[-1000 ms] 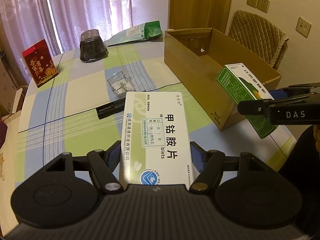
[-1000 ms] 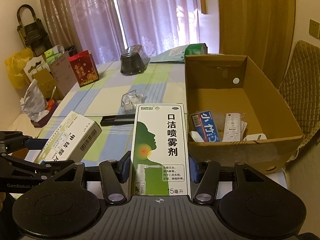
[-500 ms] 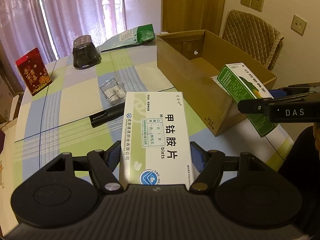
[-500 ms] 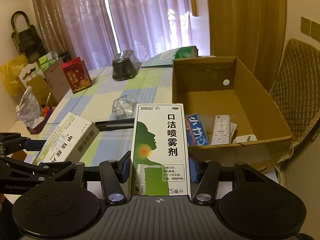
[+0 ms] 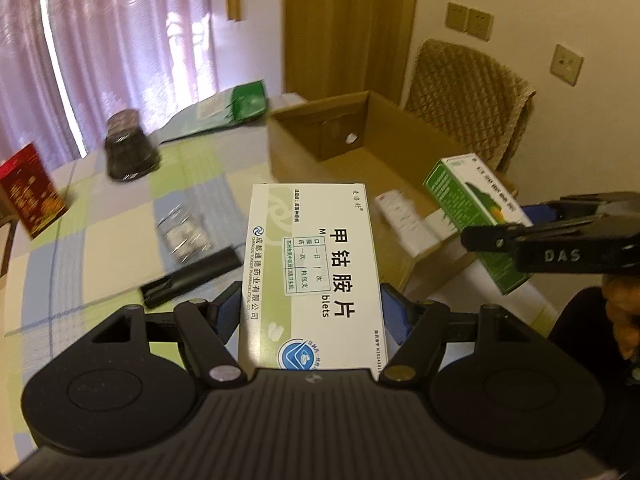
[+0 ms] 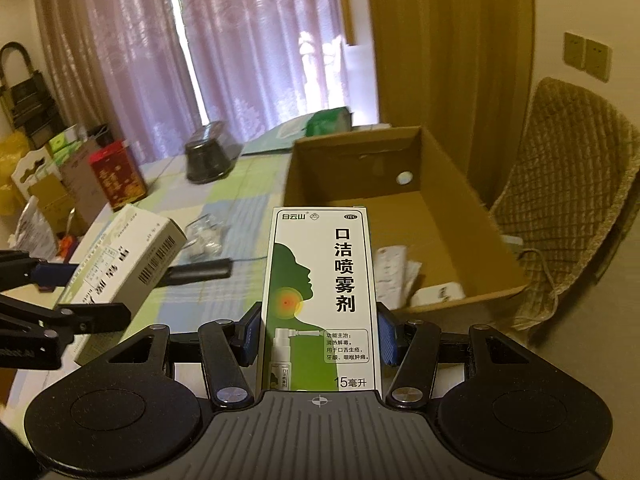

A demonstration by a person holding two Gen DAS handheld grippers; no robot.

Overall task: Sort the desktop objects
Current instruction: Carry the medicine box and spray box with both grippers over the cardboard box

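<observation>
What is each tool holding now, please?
Left tool: closed on the white tablet box.
Right tool: closed on the green spray box.

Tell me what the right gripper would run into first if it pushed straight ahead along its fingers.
Probably the cardboard box. The right gripper, shut on the green spray carton, points over the box's near edge, so the carton's front end would likely meet the box's inside or far wall first. Depth is hard to judge in this fisheye view.

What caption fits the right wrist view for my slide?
Right gripper holds a green-and-white spray box before an open cardboard box.
</observation>
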